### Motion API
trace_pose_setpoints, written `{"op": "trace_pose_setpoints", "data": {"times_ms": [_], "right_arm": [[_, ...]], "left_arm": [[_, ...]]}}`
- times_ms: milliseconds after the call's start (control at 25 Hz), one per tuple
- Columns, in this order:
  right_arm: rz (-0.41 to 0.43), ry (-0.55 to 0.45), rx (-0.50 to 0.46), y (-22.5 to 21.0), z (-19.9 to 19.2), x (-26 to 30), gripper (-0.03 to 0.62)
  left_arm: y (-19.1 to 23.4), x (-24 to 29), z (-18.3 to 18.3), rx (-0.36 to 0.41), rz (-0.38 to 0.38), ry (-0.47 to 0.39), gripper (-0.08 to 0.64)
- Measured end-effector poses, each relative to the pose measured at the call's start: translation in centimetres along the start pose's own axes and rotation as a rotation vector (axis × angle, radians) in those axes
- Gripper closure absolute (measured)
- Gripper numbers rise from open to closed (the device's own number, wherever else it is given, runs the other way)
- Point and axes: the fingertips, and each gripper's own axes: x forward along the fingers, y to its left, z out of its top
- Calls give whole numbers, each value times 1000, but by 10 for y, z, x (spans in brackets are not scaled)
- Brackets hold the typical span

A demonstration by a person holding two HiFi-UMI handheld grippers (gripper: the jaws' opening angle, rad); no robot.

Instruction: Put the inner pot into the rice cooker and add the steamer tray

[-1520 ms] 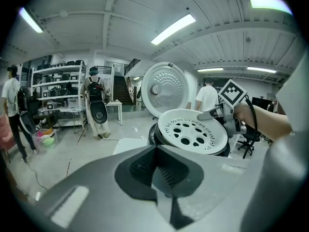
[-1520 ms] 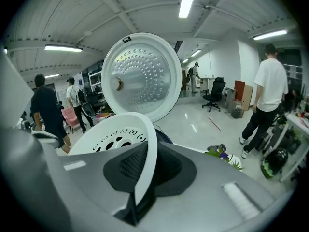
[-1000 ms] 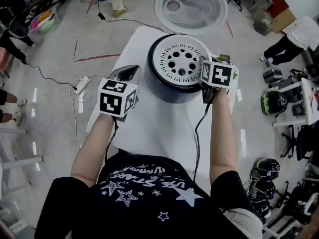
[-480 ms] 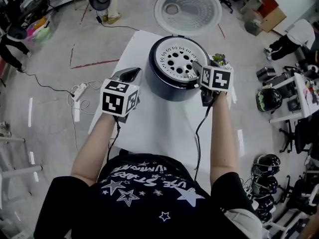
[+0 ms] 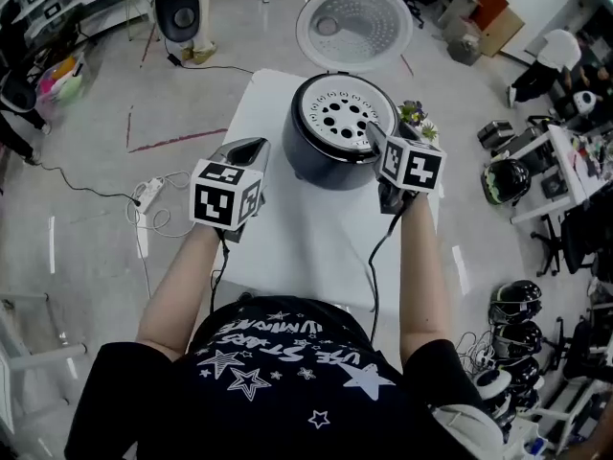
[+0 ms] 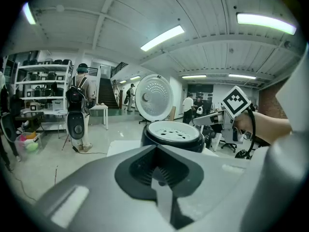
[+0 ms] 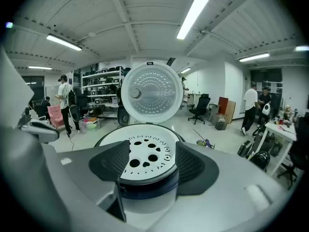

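Head view first: the steamer tray (image 5: 342, 113) is already sitting in the top of the rice cooker (image 5: 330, 166). It's a flat white plastic disc, round holes bunched in the middle and smaller cutouts ringing them. The cooker is a squat round thing with a dark glossy shell, and it stands at the far end of the bench (image 5: 287, 228). Its lid (image 5: 354, 22) is flipped fully open at the back, a pale dish with a dimpled inner face and one round fitting off-centre.

The right gripper (image 5: 374, 132) is right at the cooker's near right rim; I can't tell whether it touches. In the right gripper view its fingers (image 7: 111, 163) are spread wide with nothing between them, ribbed dark pads on both sides, and the tray (image 7: 145, 156) and lid (image 7: 152, 93) show through the gap.

The left gripper (image 5: 245, 148) hangs over the bench's left side, clear of the cooker. In the left gripper view its fingers (image 6: 140, 170) are pressed together on nothing, with the cooker (image 6: 174, 141) beyond them.

The bench top is plain matte white and rectangular. The floor (image 5: 96, 257) around it is pale and shiny, with a power strip (image 5: 148, 192) and cables on the left and dark helmets (image 5: 506, 180) on the right. The gripper views show shelving, office chairs, a few people standing and strip lights on a ribbed ceiling.
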Motion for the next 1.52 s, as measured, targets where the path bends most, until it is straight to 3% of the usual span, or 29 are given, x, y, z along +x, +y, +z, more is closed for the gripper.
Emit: {"op": "trace_pose_setpoints", "data": {"times_ms": [400, 720, 880, 960, 1120, 1320, 1520], "right_arm": [[-71, -72, 70, 65, -25, -48, 358], [-121, -32, 96, 108, -75, -77, 454], [-93, -74, 151, 126, -93, -90, 509], [-89, -74, 163, 131, -101, -95, 566], [-95, -53, 185, 133, -119, -105, 566], [-77, 2, 106, 142, -151, -123, 566], [-52, 21, 124, 144, -186, -164, 566]], "left_arm": [[12, -38, -37, 9, -117, 52, 560], [3, -48, -75, 32, -237, 125, 559], [-6, -53, -93, 24, -270, 151, 560], [-8, -56, -101, 15, -276, 164, 558], [-12, -62, -117, 26, -260, 184, 558], [-23, -76, -149, 3, -247, 225, 559], [-46, -102, -178, -2, -209, 263, 560]]}}
